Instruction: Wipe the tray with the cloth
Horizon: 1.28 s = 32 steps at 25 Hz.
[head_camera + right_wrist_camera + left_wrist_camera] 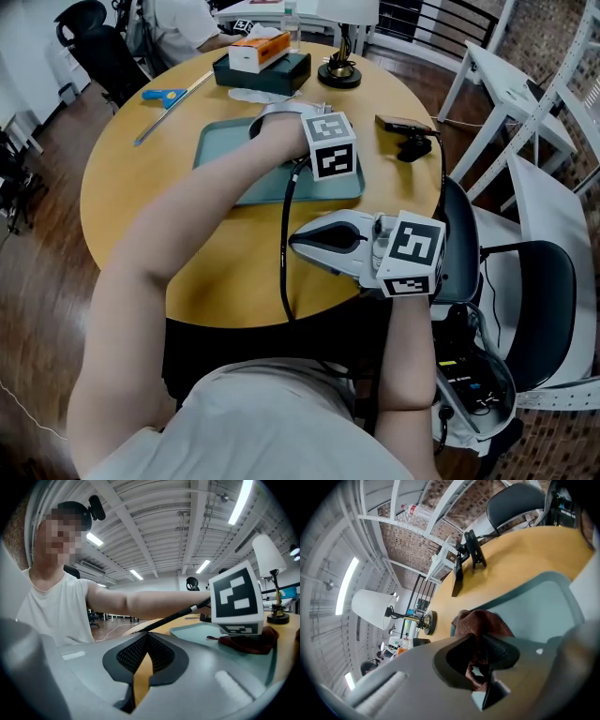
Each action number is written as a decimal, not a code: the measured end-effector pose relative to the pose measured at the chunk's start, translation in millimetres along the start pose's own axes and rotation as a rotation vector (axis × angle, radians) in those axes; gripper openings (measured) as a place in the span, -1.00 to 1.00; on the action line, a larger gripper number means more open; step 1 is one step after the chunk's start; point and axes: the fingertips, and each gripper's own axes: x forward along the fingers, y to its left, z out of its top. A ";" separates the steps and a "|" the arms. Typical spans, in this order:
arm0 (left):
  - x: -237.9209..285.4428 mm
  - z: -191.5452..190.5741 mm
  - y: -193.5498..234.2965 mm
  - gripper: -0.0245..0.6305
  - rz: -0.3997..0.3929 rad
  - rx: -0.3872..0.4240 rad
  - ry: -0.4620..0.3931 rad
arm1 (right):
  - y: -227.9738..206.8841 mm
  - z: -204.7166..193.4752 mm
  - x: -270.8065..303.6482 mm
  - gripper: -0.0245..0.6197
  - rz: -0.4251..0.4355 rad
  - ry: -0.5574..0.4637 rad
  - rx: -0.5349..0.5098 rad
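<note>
A teal tray [234, 155] lies in the middle of the round wooden table [141, 197]. My left gripper [323, 141] reaches across to the tray's right part; in the head view its marker cube hides the jaws. In the left gripper view the left gripper [480, 651] is shut on a bunched dark red-brown cloth [480, 623] that rests on the tray [534, 606]. In the right gripper view the cloth [248, 644] lies under that cube. My right gripper [292, 242] hovers at the table's near edge, pointing left. The right gripper [146, 639] is shut, with nothing in it.
Behind the tray stand a black box [272, 73] with an orange carton on it and a lamp base [339, 73]. Blue scissors [164, 96] and a long rod [173, 111] lie at the far left. A phone [403, 122] lies right of the tray. A chair [525, 300] stands at right.
</note>
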 end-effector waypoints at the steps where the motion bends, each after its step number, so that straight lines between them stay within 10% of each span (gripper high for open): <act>1: -6.4 3.0 -5.3 -0.73 -0.030 -0.011 -0.011 | -0.1 -0.1 0.0 -0.92 0.000 0.000 0.001; 17: -83.1 35.5 -74.0 -0.73 -0.367 -0.090 -0.126 | -0.1 -3.0 0.1 -0.92 -0.002 0.004 0.008; 23: -101.0 -4.6 -34.0 -0.73 -0.177 -0.195 -0.143 | -2.3 -4.8 1.1 -0.92 -0.002 0.005 0.011; 32: -199.3 -139.1 36.2 -0.73 0.337 -0.254 0.001 | -6.5 -5.4 4.5 -0.92 -0.020 0.001 0.020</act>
